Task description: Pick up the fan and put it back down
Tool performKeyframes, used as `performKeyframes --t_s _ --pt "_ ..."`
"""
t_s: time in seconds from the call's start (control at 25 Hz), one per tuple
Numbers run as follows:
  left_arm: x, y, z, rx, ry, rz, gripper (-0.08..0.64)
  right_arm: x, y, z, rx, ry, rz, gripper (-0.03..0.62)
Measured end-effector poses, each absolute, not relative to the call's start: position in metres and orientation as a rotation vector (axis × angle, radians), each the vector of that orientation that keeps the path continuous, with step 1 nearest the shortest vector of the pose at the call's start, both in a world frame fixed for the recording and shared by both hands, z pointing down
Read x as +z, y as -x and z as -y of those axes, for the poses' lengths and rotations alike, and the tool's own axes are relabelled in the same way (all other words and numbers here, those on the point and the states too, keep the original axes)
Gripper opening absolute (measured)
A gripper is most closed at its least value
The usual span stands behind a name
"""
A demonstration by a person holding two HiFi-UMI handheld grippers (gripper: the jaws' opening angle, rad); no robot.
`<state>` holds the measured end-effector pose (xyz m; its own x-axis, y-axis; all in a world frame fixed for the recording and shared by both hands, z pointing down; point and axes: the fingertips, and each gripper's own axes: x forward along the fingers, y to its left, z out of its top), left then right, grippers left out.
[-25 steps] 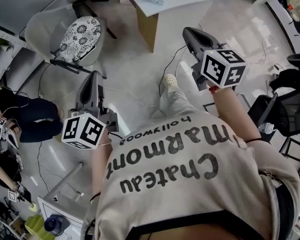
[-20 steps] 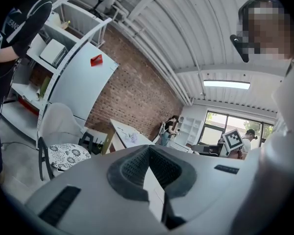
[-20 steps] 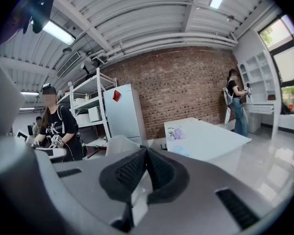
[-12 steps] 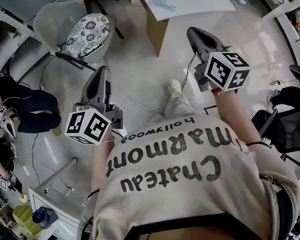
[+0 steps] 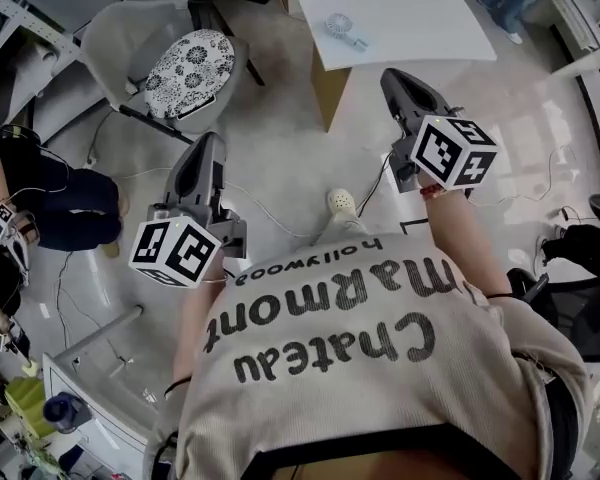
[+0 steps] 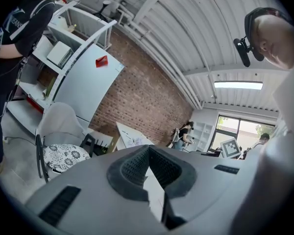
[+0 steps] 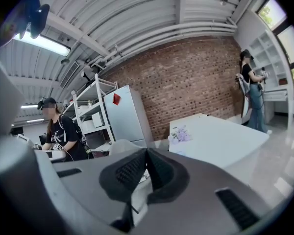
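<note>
White table [image 5: 435,13] stands ahead on the pale floor [image 5: 280,133], the small fan [image 5: 345,28] lying on it near its closest corner. Left gripper [image 5: 206,148] and right gripper [image 5: 396,76] hang well short of it, both with jaws together on nothing

1 fan [image 5: 346,29], 1 table [image 5: 425,13], 2 tools [image 5: 206,146] [image 5: 398,78].

Lab: brick wall [image 7: 186,77], shelving [image 7: 90,109], worktable [image 5: 420,18]

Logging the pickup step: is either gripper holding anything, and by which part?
Nothing is held. The left gripper and right gripper are both shut and empty; the fan lies on the white table ahead.
</note>
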<state>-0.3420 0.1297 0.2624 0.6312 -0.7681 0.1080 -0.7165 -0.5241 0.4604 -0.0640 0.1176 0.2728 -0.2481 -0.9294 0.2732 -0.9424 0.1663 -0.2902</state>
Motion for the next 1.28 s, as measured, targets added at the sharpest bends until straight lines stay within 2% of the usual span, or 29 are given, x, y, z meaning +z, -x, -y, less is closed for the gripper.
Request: performKeyframes --t_s 0.68,1.0,1.28 --pt "0.273 0.258 -0.034 -0.229 -2.256 1.382 -0.002 0.31 -0.02 0.025 0.689 -1.666 2.491 0.014" --pt "0.288 0.249 -0.019 -0.213 -2.199 1.46 -0.002 0.353 -0.031 0.058 0.797 -1.554 2.495 0.072" --pt "0.304 0.246 -0.006 -0.177 -2.143 1.481 -0.002 0.387 -0.033 0.077 0.881 -1.492 2.46 0.154"
